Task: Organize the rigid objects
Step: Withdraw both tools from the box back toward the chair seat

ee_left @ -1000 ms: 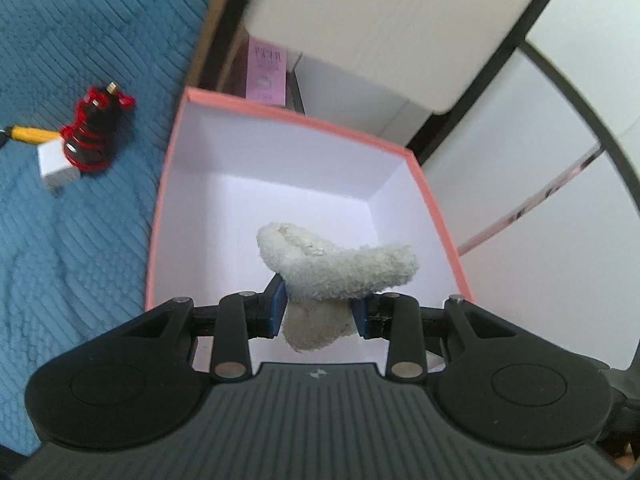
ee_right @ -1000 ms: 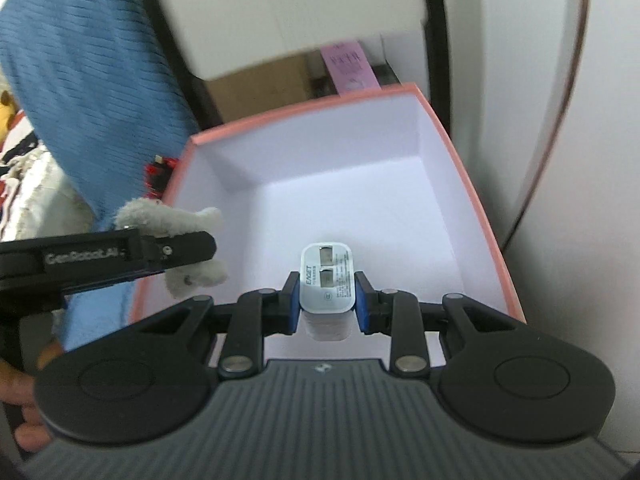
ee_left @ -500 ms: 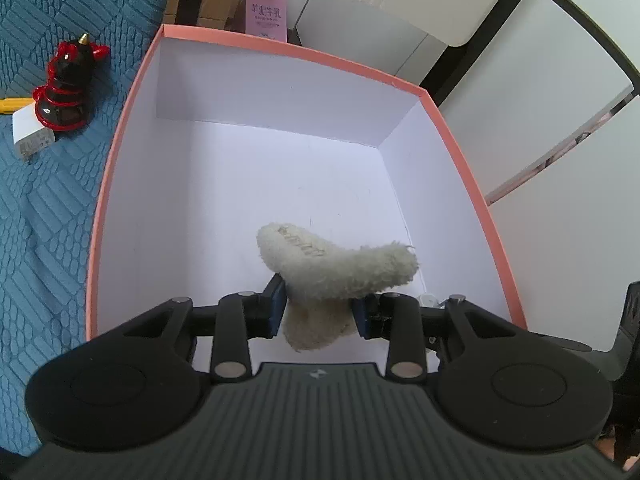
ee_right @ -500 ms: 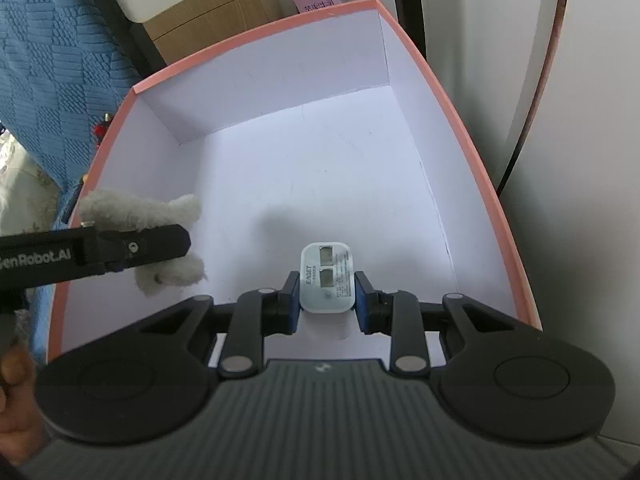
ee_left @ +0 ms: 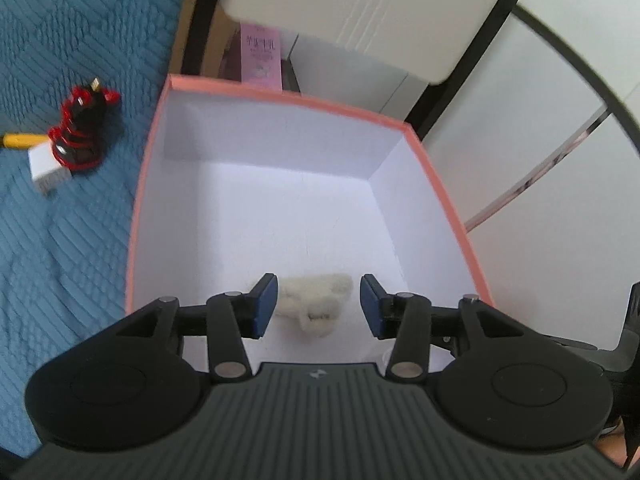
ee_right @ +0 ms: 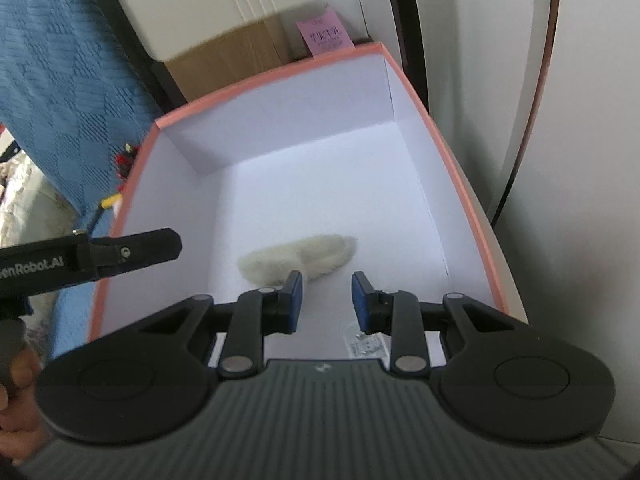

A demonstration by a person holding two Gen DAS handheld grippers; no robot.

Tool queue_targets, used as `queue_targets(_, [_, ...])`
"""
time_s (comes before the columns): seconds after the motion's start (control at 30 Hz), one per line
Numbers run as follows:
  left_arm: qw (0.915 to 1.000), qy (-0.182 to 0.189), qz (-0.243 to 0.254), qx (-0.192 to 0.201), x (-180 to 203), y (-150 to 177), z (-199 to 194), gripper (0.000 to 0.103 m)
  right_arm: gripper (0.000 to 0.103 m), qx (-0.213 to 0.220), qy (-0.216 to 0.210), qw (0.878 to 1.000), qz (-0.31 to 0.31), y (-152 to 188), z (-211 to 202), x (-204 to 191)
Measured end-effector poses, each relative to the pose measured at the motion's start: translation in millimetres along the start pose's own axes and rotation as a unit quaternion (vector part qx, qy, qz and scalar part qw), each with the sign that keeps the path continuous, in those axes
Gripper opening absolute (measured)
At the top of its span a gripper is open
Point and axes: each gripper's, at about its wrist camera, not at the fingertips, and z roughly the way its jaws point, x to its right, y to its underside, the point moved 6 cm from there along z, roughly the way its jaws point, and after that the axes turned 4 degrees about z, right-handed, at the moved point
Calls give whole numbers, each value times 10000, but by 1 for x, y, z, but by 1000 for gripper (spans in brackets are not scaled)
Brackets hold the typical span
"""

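Note:
A pink-rimmed white box lies open below both grippers. A fluffy white plush piece lies on its floor. My left gripper is open and empty above the plush; its side shows in the right wrist view. My right gripper is open and empty. A white charger lies on the box floor just under the right finger, partly hidden. A corner of it shows in the left wrist view.
On the blue quilt left of the box sit a red-and-black toy, a white adapter and a yellow plug. A pink carton and a cardboard box stand behind. White cabinet panels are at right.
Both grippers opened. The plush dropped from the left gripper onto the box floor, and the charger dropped from the right gripper. Both grippers have pulled up and back.

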Motion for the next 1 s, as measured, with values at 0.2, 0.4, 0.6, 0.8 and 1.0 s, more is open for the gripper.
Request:
queue_targets(0.2, [9989, -109, 114, 439, -6, -12, -49, 52, 31, 386, -180, 9990, -152, -8, -38, -26])
queue_targets(0.4, [9962, -210, 108, 833, -16, -14, -100, 52, 31, 814, -389, 9954, -311, -11, -78, -59])
queue_targets(0.6, [9920, -384, 69, 1201, -37, -2, -153, 52, 31, 1077, -591, 9913, -478, -3, -113, -91])
queue_targets(0.8, [9886, -485, 16, 1425, -58, 16, -194, 55, 31, 1270, -743, 9866, -698, 15, -137, -127])
queue_targets(1.0, [9861, -602, -12, 1547, -77, 37, -227, 60, 31, 1390, -846, 9826, -895, 37, -153, -157])
